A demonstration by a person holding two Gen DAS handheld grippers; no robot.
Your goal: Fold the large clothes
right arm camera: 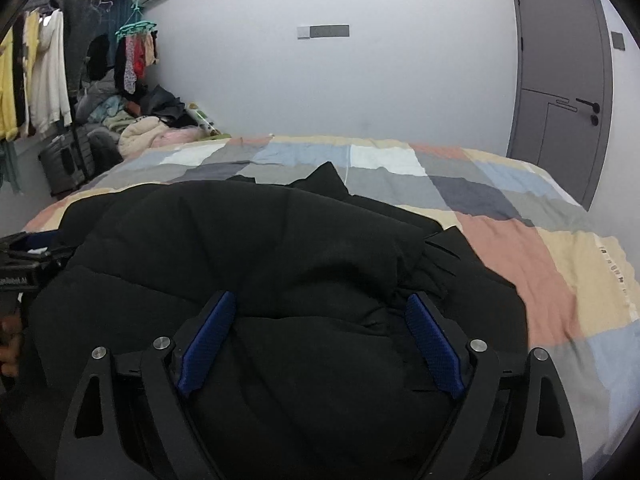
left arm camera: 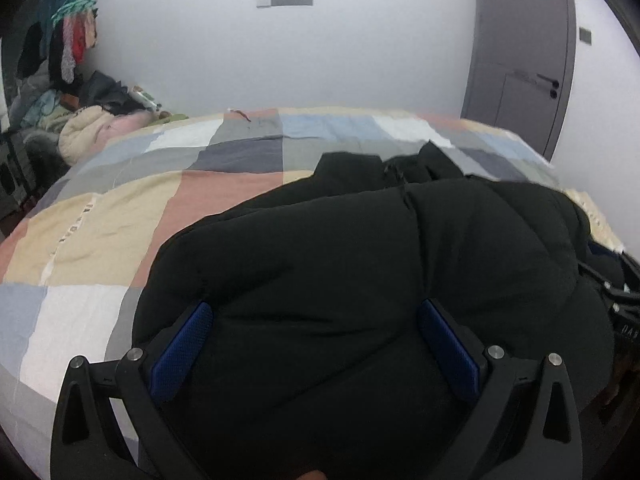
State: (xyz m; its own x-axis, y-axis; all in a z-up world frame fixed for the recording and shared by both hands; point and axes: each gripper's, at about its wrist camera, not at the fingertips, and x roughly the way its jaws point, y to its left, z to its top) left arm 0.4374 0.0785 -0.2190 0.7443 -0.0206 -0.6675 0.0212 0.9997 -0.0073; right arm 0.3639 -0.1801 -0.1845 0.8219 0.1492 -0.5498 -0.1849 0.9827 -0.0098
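Observation:
A big black padded jacket [left arm camera: 360,264] lies bunched on the bed with a patchwork cover [left arm camera: 100,220]. My left gripper [left arm camera: 316,312] is open, its blue pads spread wide just above the near part of the jacket. In the right wrist view the same jacket [right arm camera: 280,248] fills the near bed [right arm camera: 540,256]. My right gripper [right arm camera: 320,304] is open too, blue pads wide apart over a puffy fold, holding nothing. The right gripper's body shows at the right edge of the left wrist view [left arm camera: 620,300], and the left gripper's body at the left edge of the right wrist view [right arm camera: 24,264].
A pile of clothes [right arm camera: 144,128] and a dark suitcase [right arm camera: 64,164] stand beyond the bed's far left corner, under a rack of hanging garments [right arm camera: 40,80]. A grey door [right arm camera: 560,88] is at the far right. A white wall [right arm camera: 320,88] runs behind the bed.

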